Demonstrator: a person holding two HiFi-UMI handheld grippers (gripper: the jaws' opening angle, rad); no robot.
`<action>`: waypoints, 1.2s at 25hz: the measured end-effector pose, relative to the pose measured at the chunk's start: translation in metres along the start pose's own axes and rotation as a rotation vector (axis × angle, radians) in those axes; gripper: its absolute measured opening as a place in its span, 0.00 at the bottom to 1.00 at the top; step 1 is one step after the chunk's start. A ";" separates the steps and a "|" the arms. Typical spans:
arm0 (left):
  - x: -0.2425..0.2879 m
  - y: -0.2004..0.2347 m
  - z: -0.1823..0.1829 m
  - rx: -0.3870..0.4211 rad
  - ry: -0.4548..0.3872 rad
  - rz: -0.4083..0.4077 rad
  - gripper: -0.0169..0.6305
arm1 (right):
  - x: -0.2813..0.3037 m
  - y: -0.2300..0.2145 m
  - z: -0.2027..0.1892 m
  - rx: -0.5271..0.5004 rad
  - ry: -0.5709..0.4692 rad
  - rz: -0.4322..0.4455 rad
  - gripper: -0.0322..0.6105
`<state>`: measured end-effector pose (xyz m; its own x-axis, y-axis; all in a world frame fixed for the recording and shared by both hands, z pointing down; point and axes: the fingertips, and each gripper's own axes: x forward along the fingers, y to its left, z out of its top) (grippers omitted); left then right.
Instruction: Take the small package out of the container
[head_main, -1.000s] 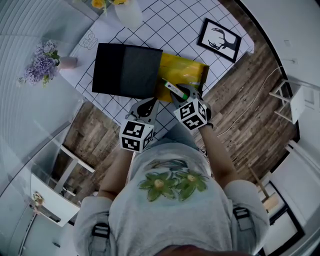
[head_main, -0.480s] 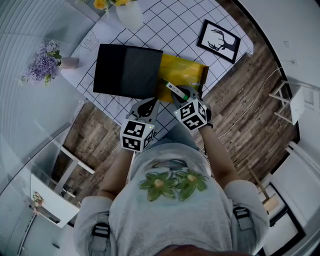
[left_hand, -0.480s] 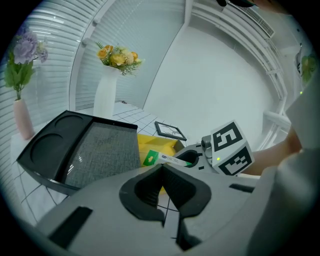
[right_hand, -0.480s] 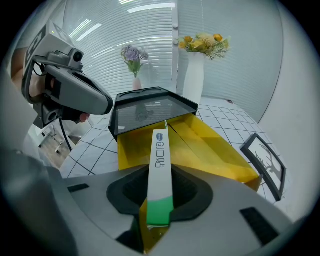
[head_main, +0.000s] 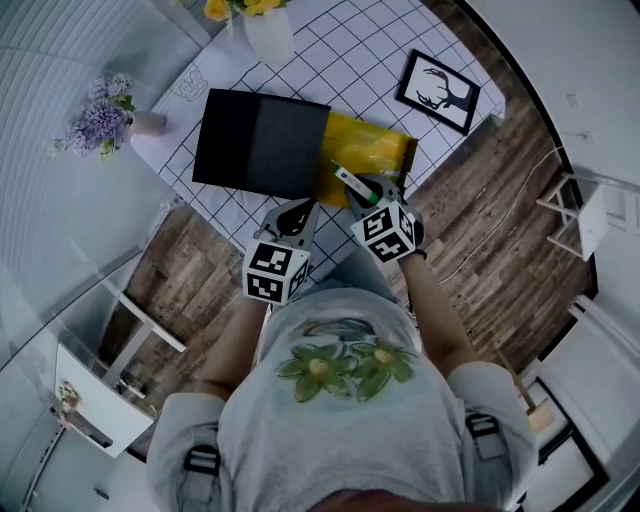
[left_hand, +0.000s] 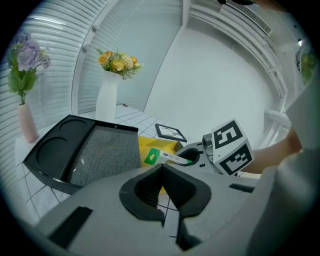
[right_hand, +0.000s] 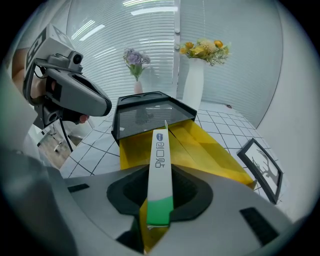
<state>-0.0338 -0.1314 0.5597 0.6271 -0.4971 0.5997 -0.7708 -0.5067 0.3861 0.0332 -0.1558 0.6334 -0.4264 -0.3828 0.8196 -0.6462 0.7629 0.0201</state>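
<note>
The small package (right_hand: 160, 165) sits btwn the right gripper (head_main: 362, 192) jaws, which have just been closing & now pinch it, over the near end of the yellow box (head_main: 385, 145) on the desk (head_main: 350, 50). That gripper tips down steeply. Beside it the left gripper (left_hand: 161, 167) tips down less, jaws together w/ nothing in them.

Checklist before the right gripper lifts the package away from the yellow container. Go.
1. Grip: the right gripper has just been closing its jaws, and the pads are on the package: ok.
2. Package clear of the container: cannot tell.
3. Left gripper shut, empty, off to the side: ok.
4. Nothing above the package: ok.
5. Package tip clear of the black tray: cannot tell.
</note>
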 end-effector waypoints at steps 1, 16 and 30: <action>-0.001 -0.001 0.000 0.003 -0.001 0.000 0.04 | -0.001 0.000 0.001 -0.002 -0.004 -0.002 0.19; -0.014 -0.023 0.004 0.064 -0.040 -0.004 0.04 | -0.039 0.004 0.019 -0.004 -0.084 -0.037 0.19; -0.033 -0.050 0.000 0.129 -0.069 -0.017 0.04 | -0.084 0.017 0.034 -0.047 -0.170 -0.090 0.19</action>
<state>-0.0158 -0.0896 0.5204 0.6499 -0.5321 0.5427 -0.7417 -0.6001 0.2998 0.0364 -0.1287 0.5452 -0.4713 -0.5301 0.7049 -0.6582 0.7434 0.1190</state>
